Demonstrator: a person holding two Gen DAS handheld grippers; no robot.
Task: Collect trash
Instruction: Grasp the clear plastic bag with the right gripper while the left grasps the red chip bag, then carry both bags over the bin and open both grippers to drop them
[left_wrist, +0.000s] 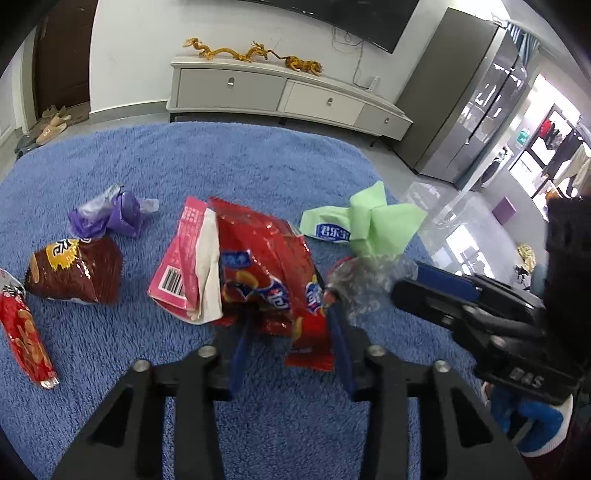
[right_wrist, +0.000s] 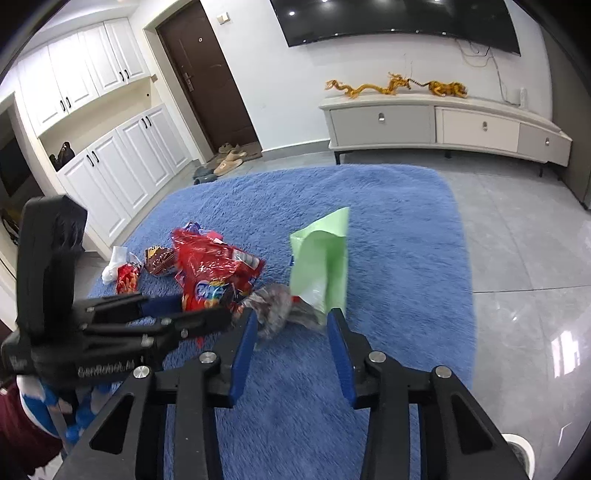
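On the blue shaggy rug (left_wrist: 184, 166): seven wrappers. Left hand-held gripper (left_wrist: 291, 314) is parted around one crumpled red snack bag (left_wrist: 266, 258); right hand-held gripper (right_wrist: 291, 325) is parted around one clear crumpled plastic wrapper (right_wrist: 277, 302).

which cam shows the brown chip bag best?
Left wrist: the brown chip bag lies large and unobstructed on the blue rug, label readable. Right wrist shows it small and distant, partly behind the red snack bag.

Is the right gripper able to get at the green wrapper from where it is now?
Probably yes: the right gripper is open, the green wrapper lies just beyond its fingertips, with only a crumpled clear wrapper between.
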